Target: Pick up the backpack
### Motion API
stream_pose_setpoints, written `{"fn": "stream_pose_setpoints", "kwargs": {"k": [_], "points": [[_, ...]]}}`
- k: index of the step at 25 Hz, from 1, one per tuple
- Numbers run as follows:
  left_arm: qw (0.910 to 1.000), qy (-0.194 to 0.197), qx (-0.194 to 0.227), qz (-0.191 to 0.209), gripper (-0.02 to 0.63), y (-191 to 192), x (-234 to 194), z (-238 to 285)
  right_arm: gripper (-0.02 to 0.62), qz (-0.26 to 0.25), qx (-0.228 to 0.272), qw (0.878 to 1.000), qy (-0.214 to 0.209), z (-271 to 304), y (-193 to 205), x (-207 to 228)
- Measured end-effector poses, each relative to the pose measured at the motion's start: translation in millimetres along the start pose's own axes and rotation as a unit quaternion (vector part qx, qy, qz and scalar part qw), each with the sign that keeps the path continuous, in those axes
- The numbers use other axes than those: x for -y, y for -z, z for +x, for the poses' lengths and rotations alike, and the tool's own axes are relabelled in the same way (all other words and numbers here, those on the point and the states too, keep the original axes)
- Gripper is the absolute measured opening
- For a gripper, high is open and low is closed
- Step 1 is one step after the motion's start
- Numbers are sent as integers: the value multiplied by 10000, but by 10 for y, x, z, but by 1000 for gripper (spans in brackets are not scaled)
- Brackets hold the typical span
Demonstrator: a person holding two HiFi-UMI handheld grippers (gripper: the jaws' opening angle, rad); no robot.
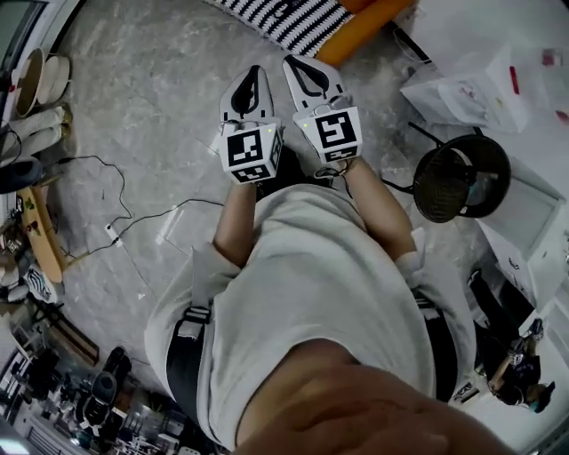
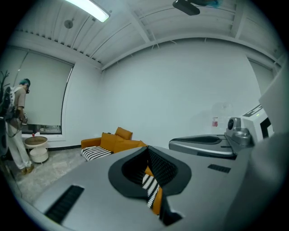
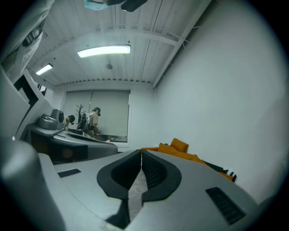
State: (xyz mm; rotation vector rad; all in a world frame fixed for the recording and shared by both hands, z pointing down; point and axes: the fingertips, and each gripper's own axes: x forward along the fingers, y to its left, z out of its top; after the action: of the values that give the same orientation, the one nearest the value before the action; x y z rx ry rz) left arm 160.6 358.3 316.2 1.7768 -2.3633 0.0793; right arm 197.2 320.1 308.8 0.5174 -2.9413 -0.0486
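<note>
No backpack shows clearly in any view. In the head view both grippers are held out side by side in front of my body, above the grey marbled floor [image 1: 151, 98]. My left gripper [image 1: 252, 73] is shut with nothing between its jaws, and the left gripper view shows its tips [image 2: 146, 150] meeting. Beside it, my right gripper [image 1: 300, 64] is shut and empty too, its tips [image 3: 141, 153] closed in the right gripper view. Both point roughly level towards an orange sofa [image 1: 369, 22].
A black-and-white striped cushion [image 1: 289, 19] lies on the sofa [image 2: 113, 140]. A black round stool [image 1: 462, 178] and white boxes [image 1: 471, 84] stand at the right. Cables [image 1: 116, 222] and shoes [image 1: 36, 124] lie at the left. One person [image 2: 16, 126] stands by a window.
</note>
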Motion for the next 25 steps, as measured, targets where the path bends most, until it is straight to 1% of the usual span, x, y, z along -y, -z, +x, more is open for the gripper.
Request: {"fn": "stream_pose_setpoints", "kwargs": {"k": [2,4,7,10,13,17,21,23,25], "points": [[9999,70,-46,-136,12,-7,-189,199,40,-148,-31,9999,62,271,-2,92],[9995,203,-93,-224,12,-29,-347,393,40,-237,-158,9996,17,518,-4,115],[9989,448,-154,-69,12,-91,-580,559,40,107,-304,9994,-121,751,-74,49],[9966,762,-288,131,12,-85,-721,669,40,243,-430,9988,-9,890,-114,30],[9940,994,-428,180,12,-65,-774,758,40,502,-716,9961,76,981,-20,70],[9902,1254,-580,229,12,1,-841,922,40,558,-1063,9926,199,1084,127,124],[9857,1516,-699,209,12,91,-961,1142,40,706,-1025,9916,356,1272,200,144],[9836,1634,-748,165,12,92,-1041,1308,40,793,-1015,9909,395,1436,241,211],[9803,1781,-819,227,12,115,-1075,1508,40,870,-1079,9896,397,1604,305,314]]}}
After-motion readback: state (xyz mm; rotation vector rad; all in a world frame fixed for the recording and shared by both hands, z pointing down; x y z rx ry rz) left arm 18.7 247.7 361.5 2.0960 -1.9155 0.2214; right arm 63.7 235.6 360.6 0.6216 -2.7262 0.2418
